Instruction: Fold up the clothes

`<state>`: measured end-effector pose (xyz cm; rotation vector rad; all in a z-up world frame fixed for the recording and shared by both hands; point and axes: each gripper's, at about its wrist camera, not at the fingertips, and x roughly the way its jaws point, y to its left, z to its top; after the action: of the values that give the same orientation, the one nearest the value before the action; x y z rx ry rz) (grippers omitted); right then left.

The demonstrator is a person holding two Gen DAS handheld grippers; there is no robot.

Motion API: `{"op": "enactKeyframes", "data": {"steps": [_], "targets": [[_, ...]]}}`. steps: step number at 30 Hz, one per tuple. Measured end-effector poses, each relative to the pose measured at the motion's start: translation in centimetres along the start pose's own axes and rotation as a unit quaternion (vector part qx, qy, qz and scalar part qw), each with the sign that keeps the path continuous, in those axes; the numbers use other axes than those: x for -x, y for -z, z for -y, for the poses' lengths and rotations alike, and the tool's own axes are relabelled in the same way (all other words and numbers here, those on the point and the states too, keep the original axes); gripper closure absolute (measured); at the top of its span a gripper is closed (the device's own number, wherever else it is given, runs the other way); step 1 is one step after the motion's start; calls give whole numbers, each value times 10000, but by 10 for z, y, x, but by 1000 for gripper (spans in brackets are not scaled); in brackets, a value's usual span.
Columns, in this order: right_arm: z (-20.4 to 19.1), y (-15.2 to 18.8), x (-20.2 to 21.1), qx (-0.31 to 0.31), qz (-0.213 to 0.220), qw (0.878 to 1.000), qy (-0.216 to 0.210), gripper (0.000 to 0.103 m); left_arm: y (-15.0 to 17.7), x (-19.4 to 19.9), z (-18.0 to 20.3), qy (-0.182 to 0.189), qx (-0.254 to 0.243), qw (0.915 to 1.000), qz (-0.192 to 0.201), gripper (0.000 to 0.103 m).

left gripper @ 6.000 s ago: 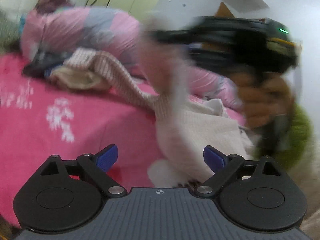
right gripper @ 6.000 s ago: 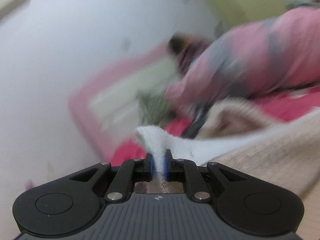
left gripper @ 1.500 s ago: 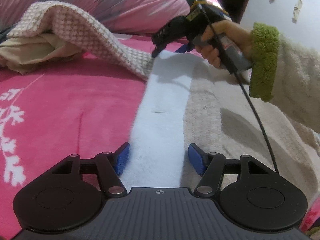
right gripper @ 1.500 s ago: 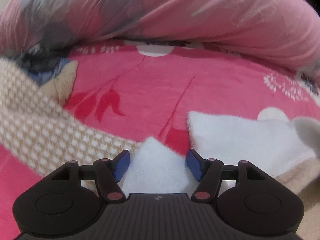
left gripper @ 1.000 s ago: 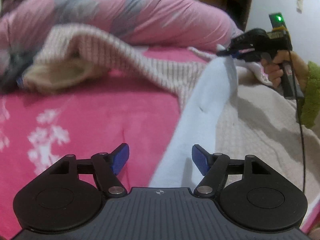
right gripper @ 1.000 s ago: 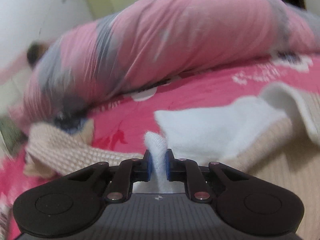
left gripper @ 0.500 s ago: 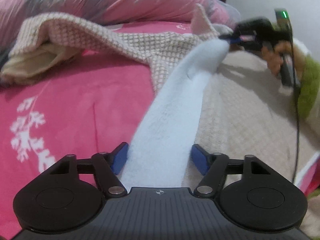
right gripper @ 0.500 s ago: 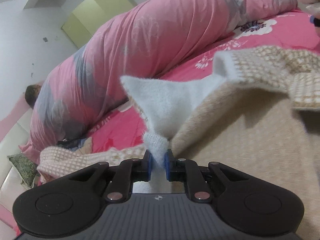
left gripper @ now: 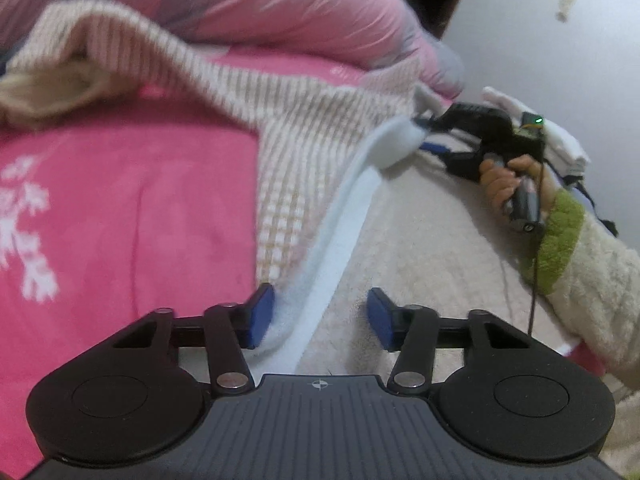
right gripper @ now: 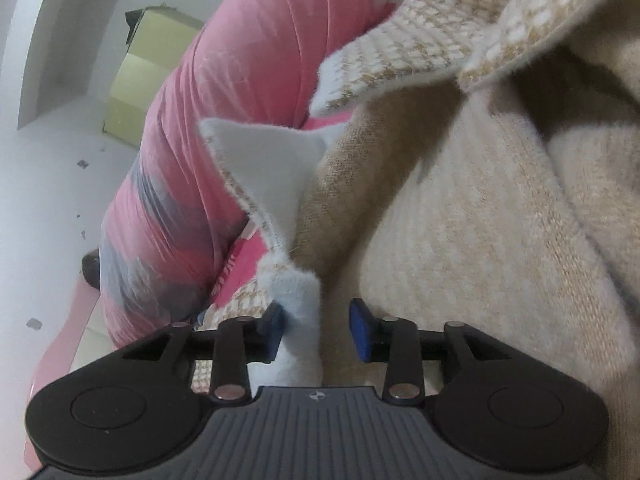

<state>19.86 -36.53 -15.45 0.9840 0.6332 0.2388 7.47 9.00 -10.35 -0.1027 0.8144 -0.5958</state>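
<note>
From the left wrist, our left gripper (left gripper: 320,318) is closing with the white edge (left gripper: 340,236) of the beige garment (left gripper: 420,248) between its pads, not yet pinched. From the right wrist, our right gripper (right gripper: 316,330), clamped on that edge (right gripper: 298,312) a second ago, is opening, so the flap now lies over the garment (right gripper: 480,240) and that fold looks placed.

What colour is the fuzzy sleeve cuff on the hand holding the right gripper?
Green cuff, on a cream sleeve; clearest in the left wrist view.
</note>
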Motion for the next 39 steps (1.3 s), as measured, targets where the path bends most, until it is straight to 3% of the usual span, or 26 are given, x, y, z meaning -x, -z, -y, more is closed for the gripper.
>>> {"op": "enactKeyframes", "data": {"steps": [2,3,4,7,8,11,16,20,23,26,28,32,34,39], "targets": [[-7,-2,-3,74,0,10000,-12,65,0,-2,8,-160,12,9999,48,77],[-12,-4,-6,170,5,9998,43,65,0,-1,11,-210,34,9997,78,90],[-18,-7,-9,280,14,9995,112,65,1,-1,14,-237,72,9996,112,94],[-36,-16,-25,727,14,9953,648,67,7,5,26,-320,84,9992,239,98],[-40,-19,-32,812,-16,9932,833,76,10,7,30,-316,58,9991,289,99],[-55,-31,-52,897,-40,9897,1117,88,20,10,36,96,241,9988,409,101],[-102,-54,-88,505,-22,9984,243,90,30,0,40,1126,775,9891,546,102],[-156,-47,-141,702,-380,9967,-164,91,27,-15,35,1541,1067,9792,776,102],[-190,-31,-182,1020,-550,9931,-201,91,22,-23,21,1752,1416,9694,978,102],[-205,-18,-202,1416,-511,9886,103,91,21,-28,6,1790,1600,9650,1055,102],[-199,-14,-194,1591,-413,9861,245,91,26,-32,3,1882,1633,9631,1014,102],[-161,-19,-120,1694,178,9842,481,91,41,-36,1,2096,1620,9601,897,102],[-134,-25,-84,1525,425,9845,758,91,43,-37,3,2103,1543,9614,879,102],[-64,-41,-25,471,405,9936,946,82,39,-39,3,2003,1441,9657,814,102]]}}
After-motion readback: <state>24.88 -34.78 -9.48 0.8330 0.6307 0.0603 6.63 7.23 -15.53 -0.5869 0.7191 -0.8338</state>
